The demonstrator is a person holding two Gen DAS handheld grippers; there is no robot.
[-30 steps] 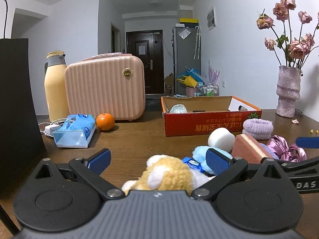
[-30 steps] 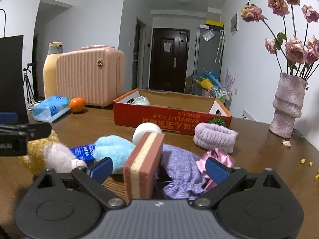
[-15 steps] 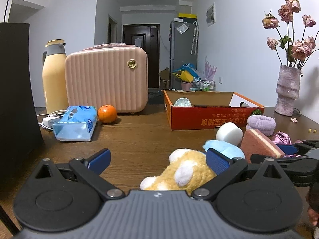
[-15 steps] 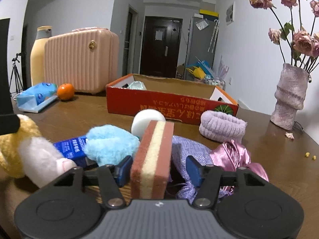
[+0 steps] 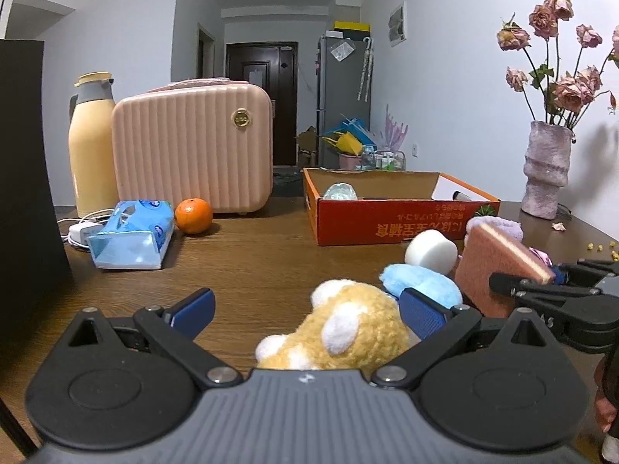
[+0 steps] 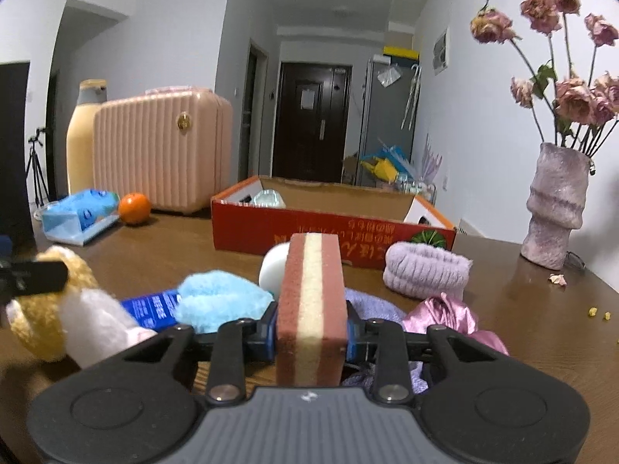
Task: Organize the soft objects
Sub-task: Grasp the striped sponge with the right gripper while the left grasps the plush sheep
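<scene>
Dark wood bench [image 5: 247,270], pretty cluttered. Back left there's a flask [image 5: 91,147], a pink case [image 5: 193,147], a tissue pack [image 5: 133,234] with an orange [image 5: 193,215] just beside it, plus a white charger [image 5: 83,230]. A red box [image 5: 387,222] sits mid-bench, vase [image 6: 555,208] far right. Up front: plush [image 5: 348,332], blue puff [image 6: 220,299], white puff [image 5: 431,250], purple band [image 6: 425,270], pink satin [image 6: 452,317].

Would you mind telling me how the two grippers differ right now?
The right gripper is shut on the sponge; the left gripper is open, holding nothing. The right grips its object upright; the left merely straddles the yellow plush toy. Both have blue pads.
</scene>
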